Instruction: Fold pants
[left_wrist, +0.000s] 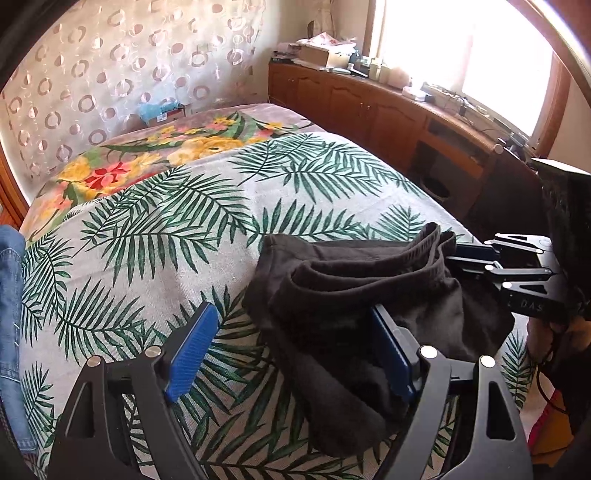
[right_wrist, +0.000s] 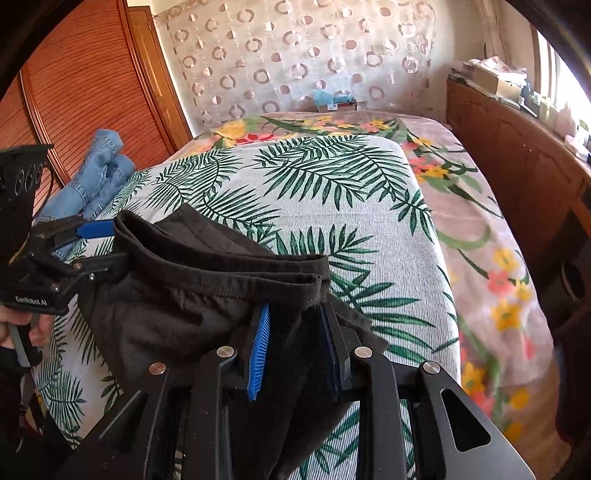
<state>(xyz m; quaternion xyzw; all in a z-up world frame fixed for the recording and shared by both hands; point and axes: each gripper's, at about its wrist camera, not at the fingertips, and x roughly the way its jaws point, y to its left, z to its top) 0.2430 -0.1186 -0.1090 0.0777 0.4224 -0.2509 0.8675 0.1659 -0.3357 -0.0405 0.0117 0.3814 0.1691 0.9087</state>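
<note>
the dark pants (right_wrist: 192, 295) hang bunched above the near edge of the palm-print bed cover (left_wrist: 155, 221). the right gripper (right_wrist: 295, 332) is clenched on the waistband hem. the left gripper (left_wrist: 291, 350) stands released, one pad beside the cloth. the fabric looks light, limp and sure to sag; i'd grasp it at the waistband's opposite corner.

A palm-leaf cover (left_wrist: 177, 221) filled the middle of both views, spread over a floral blanket (right_wrist: 491, 236) that showed beyond its far and right edges. Blue denim (right_wrist: 99, 173) lay bunched at the left of the right wrist view. A circle-patterned curtain (left_wrist: 110, 62) hung across the top. A wooden cabinet (left_wrist: 369, 110) ran along the upper right under a bright window (left_wrist: 461, 48), its top cluttered. A slatted wooden door (right_wrist: 85, 85) stood at upper left.
</note>
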